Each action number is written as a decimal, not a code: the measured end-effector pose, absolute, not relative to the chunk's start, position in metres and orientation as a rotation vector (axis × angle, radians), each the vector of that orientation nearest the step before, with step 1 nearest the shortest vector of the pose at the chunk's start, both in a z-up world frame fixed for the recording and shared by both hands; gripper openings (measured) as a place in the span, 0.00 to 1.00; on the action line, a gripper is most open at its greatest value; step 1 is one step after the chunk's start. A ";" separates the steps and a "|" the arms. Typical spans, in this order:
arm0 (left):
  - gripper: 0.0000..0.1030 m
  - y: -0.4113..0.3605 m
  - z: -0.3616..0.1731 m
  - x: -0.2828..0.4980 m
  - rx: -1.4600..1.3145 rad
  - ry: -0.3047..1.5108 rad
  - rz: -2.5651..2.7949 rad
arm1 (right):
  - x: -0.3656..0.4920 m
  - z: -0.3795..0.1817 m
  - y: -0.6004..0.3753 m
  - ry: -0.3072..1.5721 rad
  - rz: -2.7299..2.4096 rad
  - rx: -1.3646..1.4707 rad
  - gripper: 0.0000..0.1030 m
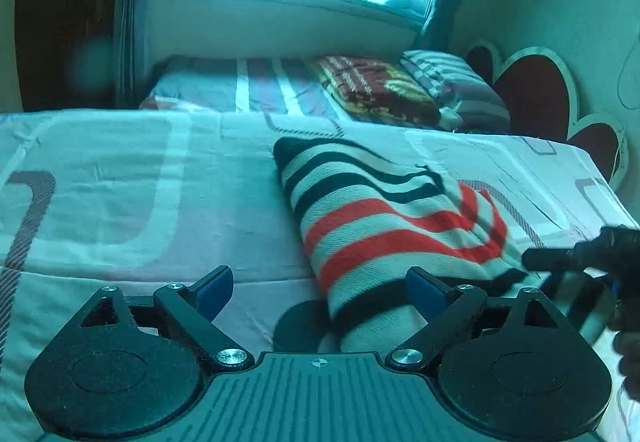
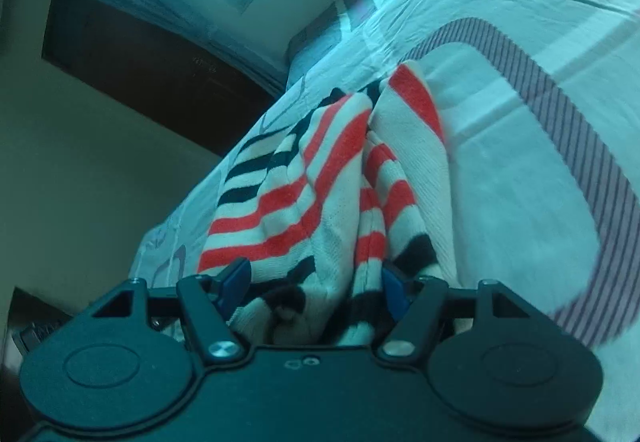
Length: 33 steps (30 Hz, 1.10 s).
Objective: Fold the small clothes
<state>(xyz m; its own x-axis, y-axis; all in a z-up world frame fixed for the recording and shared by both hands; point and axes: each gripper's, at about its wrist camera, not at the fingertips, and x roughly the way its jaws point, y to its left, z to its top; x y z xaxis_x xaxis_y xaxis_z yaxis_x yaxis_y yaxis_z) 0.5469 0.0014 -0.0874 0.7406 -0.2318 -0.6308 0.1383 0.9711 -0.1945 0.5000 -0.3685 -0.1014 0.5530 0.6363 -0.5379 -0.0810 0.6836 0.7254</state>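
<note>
one soft striped knit garment (image 1: pixel 384 226)

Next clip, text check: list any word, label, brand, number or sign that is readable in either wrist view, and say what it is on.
No text can be read with certainty.
Folded dark red blanket: pale rows of lettering, too blurred to read in either view.
Left gripper body: a small crosshair mark, no letters.
Right gripper body: small ring-like marks, no letters.
Striped garment and bedsheet: pattern only, no text.
</note>
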 end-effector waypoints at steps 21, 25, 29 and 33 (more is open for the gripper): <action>0.90 -0.040 -0.112 0.596 -0.082 0.787 -0.312 | 0.461 -0.104 -0.354 0.605 0.336 0.290 0.21; 0.91 -0.036 -0.115 0.595 -0.094 0.784 -0.307 | 0.461 -0.094 -0.365 0.644 0.353 0.340 0.31; 0.91 -0.037 -0.116 0.592 -0.103 0.775 -0.291 | 0.434 -0.080 -0.378 0.628 0.347 0.395 0.44; 0.91 -0.037 -0.104 0.578 -0.094 0.746 -0.288 | 0.420 -0.080 -0.387 0.678 0.343 0.462 0.45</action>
